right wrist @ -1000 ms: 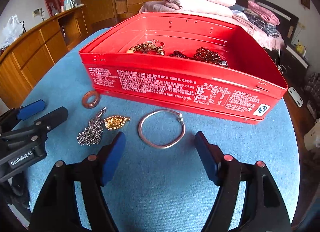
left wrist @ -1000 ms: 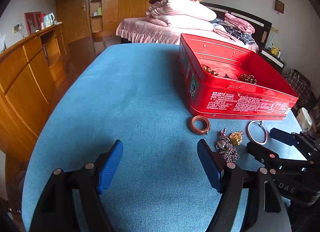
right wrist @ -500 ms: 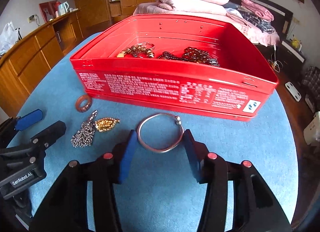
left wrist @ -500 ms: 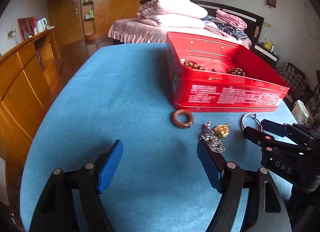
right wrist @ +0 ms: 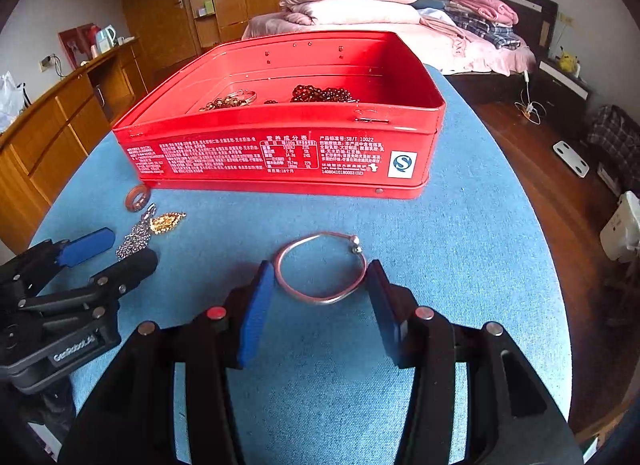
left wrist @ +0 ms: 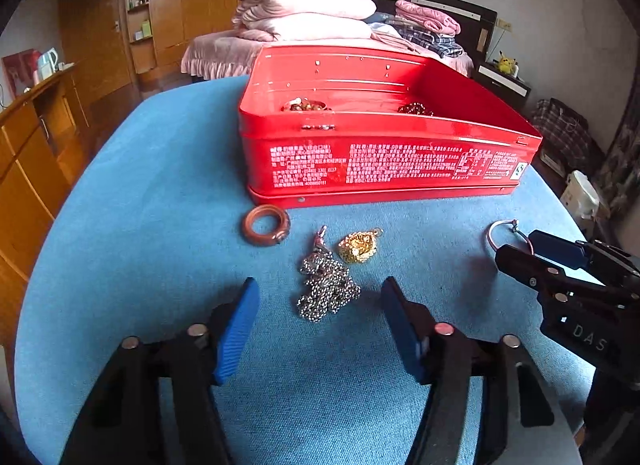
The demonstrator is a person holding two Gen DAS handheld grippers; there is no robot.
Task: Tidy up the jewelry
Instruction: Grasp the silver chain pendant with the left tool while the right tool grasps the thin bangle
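While the red tin (left wrist: 384, 161) stands open at the back of the blue desk (left wrist: 140, 225), a brown ring (left wrist: 266, 224) lies furthest left, just before the tin's corner. Next come a silver chain heap (left wrist: 326, 289) and a gold pendant (left wrist: 357, 247), close together. The left claw (left wrist: 320, 317) has just been closing; its pads flank the chain heap without touching it. Further right, the right claw (right wrist: 320, 293) is closed on the silver bangle (right wrist: 320, 271), its pads against the bangle's two sides on the desk. Beaded pieces (right wrist: 324, 93) lie inside the tin.
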